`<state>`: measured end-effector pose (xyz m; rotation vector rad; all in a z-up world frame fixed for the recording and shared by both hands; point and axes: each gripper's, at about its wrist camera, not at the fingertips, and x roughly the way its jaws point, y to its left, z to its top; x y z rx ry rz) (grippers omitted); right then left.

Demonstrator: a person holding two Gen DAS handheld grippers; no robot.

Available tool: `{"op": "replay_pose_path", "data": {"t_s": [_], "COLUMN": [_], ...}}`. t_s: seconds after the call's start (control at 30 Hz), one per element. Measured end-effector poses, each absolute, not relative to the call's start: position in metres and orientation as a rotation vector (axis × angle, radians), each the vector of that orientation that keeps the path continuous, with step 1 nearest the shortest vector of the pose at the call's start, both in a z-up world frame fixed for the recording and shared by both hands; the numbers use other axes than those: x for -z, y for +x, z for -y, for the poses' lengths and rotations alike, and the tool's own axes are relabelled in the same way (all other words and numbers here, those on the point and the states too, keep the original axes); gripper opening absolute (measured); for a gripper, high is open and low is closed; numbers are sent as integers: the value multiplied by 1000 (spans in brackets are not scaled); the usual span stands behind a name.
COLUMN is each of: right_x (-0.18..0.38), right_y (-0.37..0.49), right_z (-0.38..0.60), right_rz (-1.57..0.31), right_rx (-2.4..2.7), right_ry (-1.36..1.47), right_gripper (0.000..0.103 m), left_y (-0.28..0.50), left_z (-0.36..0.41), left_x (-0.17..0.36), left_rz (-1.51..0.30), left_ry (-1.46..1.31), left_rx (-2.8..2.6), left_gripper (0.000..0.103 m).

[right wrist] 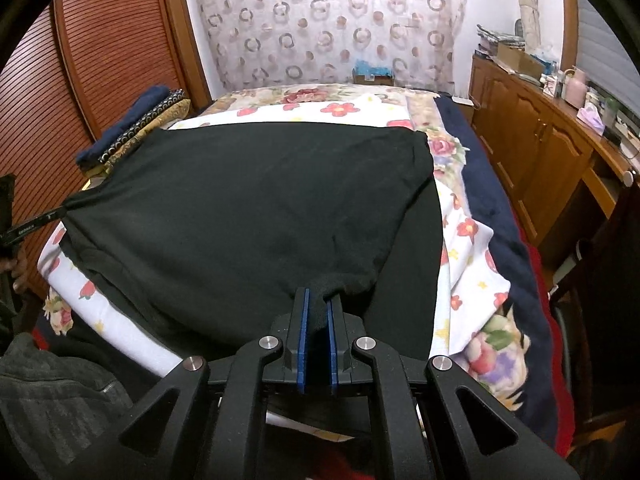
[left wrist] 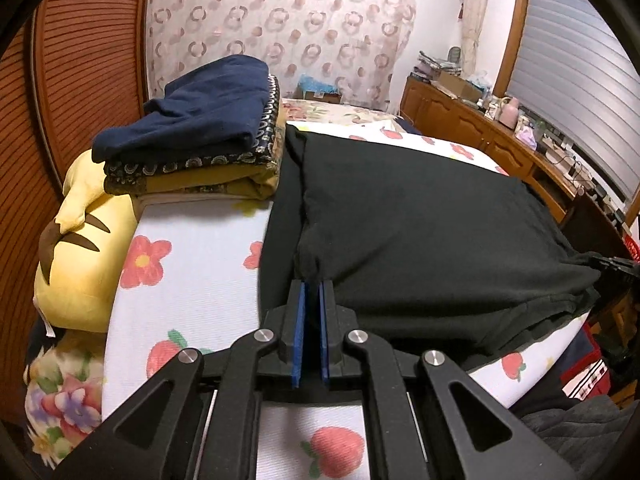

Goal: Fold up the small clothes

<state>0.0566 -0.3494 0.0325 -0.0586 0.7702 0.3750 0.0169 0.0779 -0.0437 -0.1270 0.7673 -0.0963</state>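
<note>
We've got both jaws clamped on the black garment (right wrist: 256, 200): left gripper (left wrist: 313, 286) and right gripper (right wrist: 317, 300) at its 6 o'clock corners, over the bed (left wrist: 192, 248).

One black garment (left wrist: 420, 216), three folded clothes (left wrist: 192, 136).

A circle-patterned curtain (right wrist: 332, 24) is hanging at twelve o'clock, wooden cabinets (right wrist: 532, 132) are running along two o'clock, a slatted door (right wrist: 100, 60) is standing at ten.
</note>
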Motion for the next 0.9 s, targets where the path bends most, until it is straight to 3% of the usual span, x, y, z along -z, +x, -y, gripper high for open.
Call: {"op": "replay_pose_path", "data": {"t_s": [0.17, 0.27, 0.33, 0.43, 0.53, 0.6, 0.67, 0.77, 0.9], "right_x": [-35, -38, -42, -49, -48, -43, -38, -29, -16], "right_y": [51, 45, 42, 37, 34, 33, 34, 36, 40], "right_z": [345, 347, 348, 345, 341, 336, 330, 316, 305], "right_rz": [-755, -737, -708, -669, -637, -633, -634, -637, -658], "right_rx": [-372, -339, -327, -306, -317, -335, -355, -377, -411], "right_ry": [-71, -73, -82, -99, -86, -71, -66, -73, -79], "right_gripper": [12, 24, 26, 37, 40, 44, 44, 45, 48], "left_y": [16, 16, 15, 14, 13, 13, 13, 14, 15], "left_z": [-74, -73, -71, -71, -70, -70, -69, -70, -75], "left_x": [43, 43, 42, 41, 40, 38, 38, 38, 45], "left_rz": [-770, -774, -775, -773, -764, -760, -759, -761, -778], "left_ry": [-104, -100, -96, -83, -74, -74, -70, -65, -83], "left_rx": [90, 87, 83, 64, 60, 61, 65, 66, 56], "left_gripper": [7, 7, 9, 14, 23, 41, 49, 74, 77]}}
